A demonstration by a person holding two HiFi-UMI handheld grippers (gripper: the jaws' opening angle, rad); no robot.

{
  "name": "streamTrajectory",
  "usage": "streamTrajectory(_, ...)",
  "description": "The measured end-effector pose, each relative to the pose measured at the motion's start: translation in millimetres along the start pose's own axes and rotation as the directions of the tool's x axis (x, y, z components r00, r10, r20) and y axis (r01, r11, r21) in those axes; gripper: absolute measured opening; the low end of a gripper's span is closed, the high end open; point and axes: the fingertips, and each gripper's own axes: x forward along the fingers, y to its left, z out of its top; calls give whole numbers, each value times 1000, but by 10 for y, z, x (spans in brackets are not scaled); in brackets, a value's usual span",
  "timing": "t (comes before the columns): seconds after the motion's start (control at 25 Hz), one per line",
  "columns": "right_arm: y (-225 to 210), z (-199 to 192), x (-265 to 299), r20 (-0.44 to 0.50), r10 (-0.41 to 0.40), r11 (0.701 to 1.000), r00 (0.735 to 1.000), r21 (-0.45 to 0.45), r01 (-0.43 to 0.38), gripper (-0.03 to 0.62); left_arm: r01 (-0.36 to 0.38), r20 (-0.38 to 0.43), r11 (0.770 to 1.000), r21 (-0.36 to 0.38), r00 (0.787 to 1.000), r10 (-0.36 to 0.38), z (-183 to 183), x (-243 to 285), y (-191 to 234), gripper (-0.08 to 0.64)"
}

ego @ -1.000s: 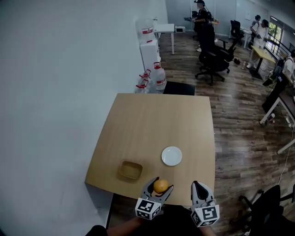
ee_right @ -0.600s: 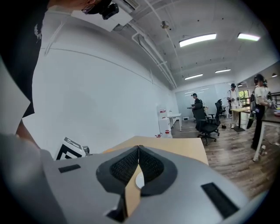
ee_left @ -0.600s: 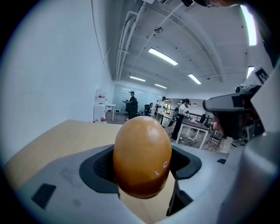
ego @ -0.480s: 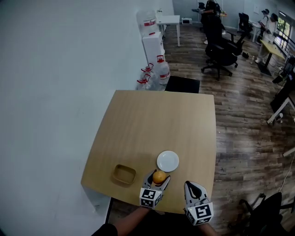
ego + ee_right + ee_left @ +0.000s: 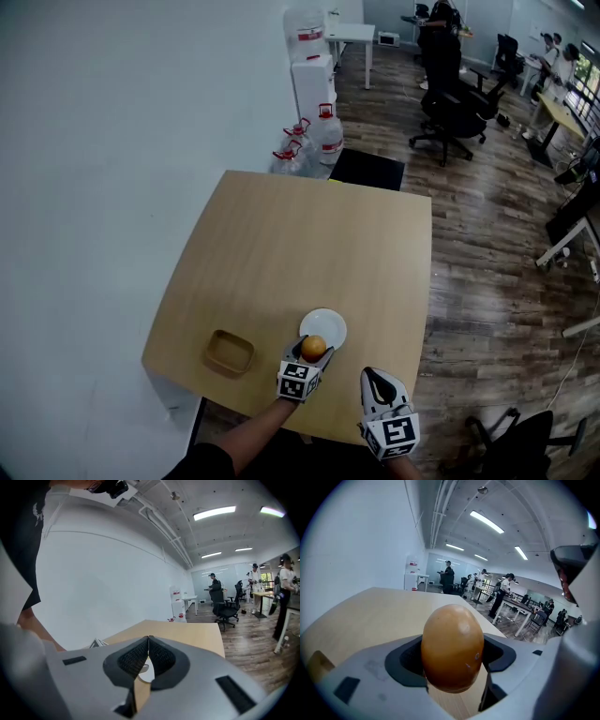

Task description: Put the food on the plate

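My left gripper [image 5: 312, 351] is shut on an orange round piece of food [image 5: 314, 347], held just over the near rim of the small white plate [image 5: 328, 324]. In the left gripper view the orange food [image 5: 452, 646] fills the space between the jaws, with the wooden table [image 5: 379, 609] beyond. My right gripper [image 5: 373, 380] hangs at the table's near edge, right of the plate, shut with nothing in it. The right gripper view shows its jaws meeting [image 5: 148, 640], and a bit of the white plate [image 5: 145, 668] below them.
A shallow tan wooden tray [image 5: 230, 352] lies on the table [image 5: 300, 244] left of the plate. Water jugs [image 5: 314, 141] and a white dispenser stand beyond the far edge. Office chairs [image 5: 450, 108], desks and people are further back on the wooden floor.
My left gripper has carried the orange food forward from the table's near edge to the plate's near rim. The right gripper stayed shut near the front edge. The head view shifted.
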Motion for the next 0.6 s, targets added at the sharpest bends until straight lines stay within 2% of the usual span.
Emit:
streamTrajectory(0.08, -109, -23, -53, -6, -13, 1000, 1000, -11, 13, 60, 12, -6, 1000, 0, 1000, -12, -25, 123, 23, 324)
streamTrajectory(0.28, -451, -226, -158, -47, -85, 995, 995, 44, 87, 60, 21, -52, 1000, 0, 998, -21, -136, 392, 170, 324)
streamTrajectory(0.44, -446, -262, -197, -54, -94, 995, 994, 15, 95, 60, 25, -142, 998, 64, 990, -15, -349, 596, 250, 324)
streamTrajectory(0.6, -359, -320, -255, -62, -102, 994, 993, 39, 104, 60, 39, -209, 997, 66, 978, -25, -505, 727, 292, 324)
